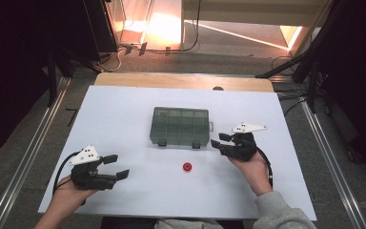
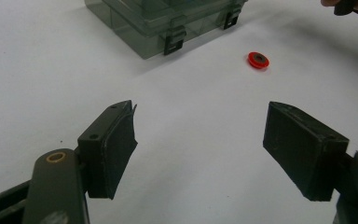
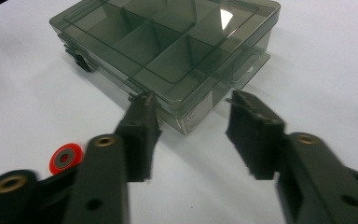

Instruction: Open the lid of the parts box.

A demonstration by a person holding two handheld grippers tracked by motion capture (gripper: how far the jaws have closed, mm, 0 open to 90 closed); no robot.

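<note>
Right gripper (image 1: pixel 215 140) lines up on the near corner of the smoky compartment box (image 1: pixel 179 125), jaws half open and empty.

In the right gripper view the box (image 3: pixel 168 51) fills the upper middle of the frame, lid down and both black latches (image 2: pixel 174 39) fastened, with its corner just past the fingertips and nothing yet between them. To do this well, I judge the jaws should settle on the side tab (image 3: pixel 247 70) or a latch squarely (a skewed pinch would likely slide the light box across the white table (image 1: pixel 124 191)). The left gripper (image 1: pixel 116 167), at lower left of the high view, stands wide open and empty, well apart from the box. A small red ring (image 1: pixel 187 167) lies at centre, below the box and between the two grippers; it is near the right gripper's path, but not blocking it.
</note>
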